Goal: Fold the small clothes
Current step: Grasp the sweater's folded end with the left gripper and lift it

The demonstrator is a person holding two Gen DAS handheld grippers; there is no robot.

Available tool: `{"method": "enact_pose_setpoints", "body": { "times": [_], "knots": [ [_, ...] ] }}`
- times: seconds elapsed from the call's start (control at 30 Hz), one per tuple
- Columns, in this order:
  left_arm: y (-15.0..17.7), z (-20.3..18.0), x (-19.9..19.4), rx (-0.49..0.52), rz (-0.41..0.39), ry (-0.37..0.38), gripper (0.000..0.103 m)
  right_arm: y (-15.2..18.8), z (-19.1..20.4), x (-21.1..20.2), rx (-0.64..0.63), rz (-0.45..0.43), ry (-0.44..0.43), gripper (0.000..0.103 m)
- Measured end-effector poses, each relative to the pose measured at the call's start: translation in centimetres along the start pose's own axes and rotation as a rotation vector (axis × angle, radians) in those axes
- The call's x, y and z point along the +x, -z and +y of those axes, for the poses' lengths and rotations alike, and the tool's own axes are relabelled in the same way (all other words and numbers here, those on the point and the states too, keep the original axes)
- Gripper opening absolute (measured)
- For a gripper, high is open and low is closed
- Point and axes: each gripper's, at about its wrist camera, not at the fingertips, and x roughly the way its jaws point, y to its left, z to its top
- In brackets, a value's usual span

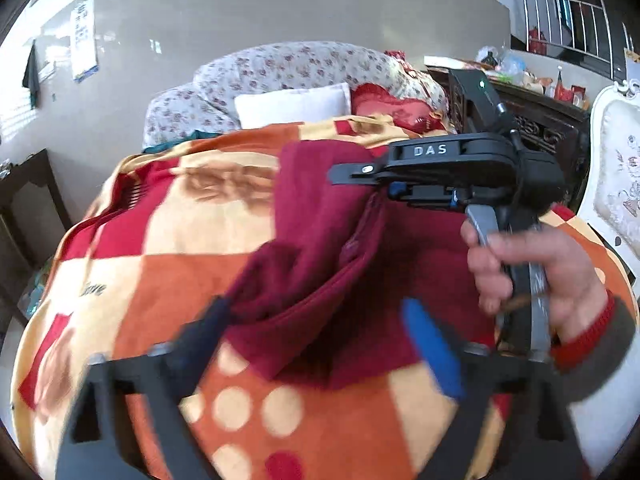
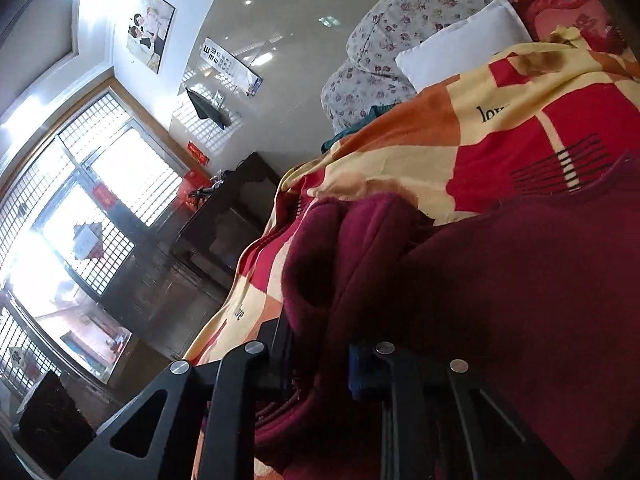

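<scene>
On the checked blanket point(image 1: 168, 240), the left gripper point(image 1: 320, 344) stands wide open just at the near hem of the maroon garment point(image 1: 320, 220), holding nothing. Further right, the right gripper point(image 1: 356, 174) is pinched tight on the garment's far edge, lifting it off the blanket. The garment looks soft, thick, limp and light, so I would grip seams or corners.

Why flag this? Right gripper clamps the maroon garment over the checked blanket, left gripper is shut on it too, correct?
Not quite: the left gripper is open, its fingers spread around the maroon garment, as the left wrist view shows. The right gripper does clamp it, over the checked blanket.
</scene>
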Motion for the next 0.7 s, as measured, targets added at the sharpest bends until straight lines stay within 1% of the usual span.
{"method": "enact_pose_setpoints", "body": {
  "times": [0.1,0.17,0.27,0.37,0.4,0.43,0.47,0.5,0.53,0.57,0.63,0.7],
  "knots": [
    [1.0,1.0,-0.2,-0.011,-0.022,-0.043,0.094,-0.1,-0.1,-0.1,0.003,-0.003,-0.003,0.022],
    [1.2,1.4,0.9,-0.021,0.001,-0.07,0.094,-0.1,-0.3,-0.3,0.008,-0.008,-0.008,0.022],
    [1.2,1.9,3.1,-0.036,0.012,-0.099,0.094,-0.1,-0.7,-0.3,0.016,-0.007,-0.017,0.022],
    [1.1,2.4,4.6,-0.055,0.007,-0.053,0.094,-0.1,-0.9,-0.3,0.019,-0.007,-0.015,0.022],
    [1.1,2.4,5.0,-0.063,0.013,-0.039,0.087,0.0,-1.0,-0.3,0.02,-0.007,-0.012,0.022],
    [1.2,2.4,5.1,-0.072,0.016,-0.015,0.055,0.0,-0.9,-0.4,0.018,-0.01,-0.007,0.022],
    [1.3,2.4,5.0,-0.087,0.02,0.027,0.037,0.0,-0.9,-0.5,0.015,-0.017,0.003,0.022],
    [1.2,2.3,4.7,-0.095,0.023,0.05,0.025,-0.2,-0.7,-0.8,0.003,-0.033,0.028,0.022],
    [1.1,2.1,4.1,-0.097,0.009,0.063,0.02,-0.4,-0.4,-1.0,-0.008,-0.045,0.04,0.021],
    [0.9,1.6,3.2,-0.094,-0.019,0.071,0.018,-0.7,-0.1,-1.4,-0.017,-0.056,0.049,0.02],
    [0.3,0.4,1.8,-0.07,-0.053,0.084,0.017,-1.6,0.6,-2.6,-0.036,-0.08,0.068,0.02],
    [-0.6,-1.2,0.8,-0.028,-0.08,0.108,0.017,-2.6,1.5,-4.2,-0.077,-0.1,0.109,0.019]
  ]
}}
